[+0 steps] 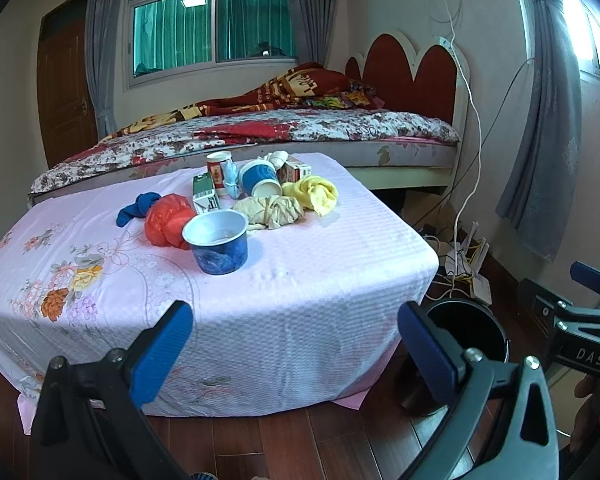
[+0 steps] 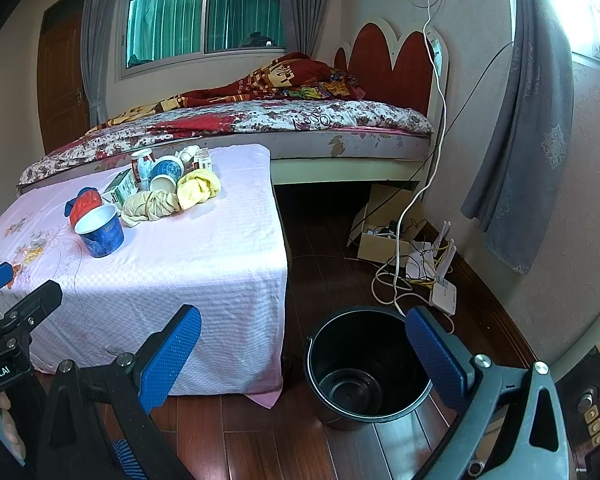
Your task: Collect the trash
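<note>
Toward the far edge of the low table, draped in a pink floral cloth, the trash sits in one loose cluster. Nearest the front of that cluster: a blue paper bowl, upright, open side up. Touching it on its left, a crumpled red plastic bag; just behind that, a blue wad. Behind the bowl, a green-and-white cigarette pack. To the right, a beige crumpled bag and a yellow crumpled wad lie side by side, touching. Behind these, a blue paper cup lies on its side, mouth toward the front; a red-and-white cup stands upright beside it. A small carton sits at the back.

Off the table's right front corner, on the wood floor: a black bucket, upright, nothing visible inside.

Left gripper: jaws spread wide, nothing between them, held in front of the table's front edge. Right gripper: jaws spread wide, nothing held, above the floor with the bucket seen between its fingers.

Bed beyond the table; cables and a router on the floor by the right wall.
</note>
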`<state>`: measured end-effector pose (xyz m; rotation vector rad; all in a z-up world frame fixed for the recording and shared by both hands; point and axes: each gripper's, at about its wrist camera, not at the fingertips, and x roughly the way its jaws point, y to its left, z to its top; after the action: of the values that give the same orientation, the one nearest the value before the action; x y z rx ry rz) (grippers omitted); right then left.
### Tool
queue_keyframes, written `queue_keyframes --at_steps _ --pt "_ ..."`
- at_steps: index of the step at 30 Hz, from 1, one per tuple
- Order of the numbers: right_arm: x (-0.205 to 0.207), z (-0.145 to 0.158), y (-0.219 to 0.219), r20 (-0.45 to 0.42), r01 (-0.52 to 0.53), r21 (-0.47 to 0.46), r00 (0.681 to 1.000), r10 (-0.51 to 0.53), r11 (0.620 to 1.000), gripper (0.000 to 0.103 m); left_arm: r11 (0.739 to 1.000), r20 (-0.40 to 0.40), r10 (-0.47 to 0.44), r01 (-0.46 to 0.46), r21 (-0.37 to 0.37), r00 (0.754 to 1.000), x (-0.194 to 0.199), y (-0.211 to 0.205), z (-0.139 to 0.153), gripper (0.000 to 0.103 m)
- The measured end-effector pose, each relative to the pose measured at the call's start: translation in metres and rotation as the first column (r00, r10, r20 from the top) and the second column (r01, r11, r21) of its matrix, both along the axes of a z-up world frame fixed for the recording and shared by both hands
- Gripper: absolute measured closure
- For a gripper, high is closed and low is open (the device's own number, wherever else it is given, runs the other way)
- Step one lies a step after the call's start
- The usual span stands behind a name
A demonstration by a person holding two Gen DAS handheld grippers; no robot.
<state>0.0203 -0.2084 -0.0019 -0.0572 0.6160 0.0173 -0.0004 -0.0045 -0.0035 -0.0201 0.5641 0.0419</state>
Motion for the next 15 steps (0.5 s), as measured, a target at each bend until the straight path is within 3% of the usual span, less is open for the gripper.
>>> queue_keyframes --at_steps 15 --pt "-0.0002 0.0006 0.0008 0.001 -0.001 -0.001 1.000 0.001 1.000 0.000 1.000 -0.001 -0.004 0.004 0.001 1.000 0.0000 -0.0018 -0.0039 0.001"
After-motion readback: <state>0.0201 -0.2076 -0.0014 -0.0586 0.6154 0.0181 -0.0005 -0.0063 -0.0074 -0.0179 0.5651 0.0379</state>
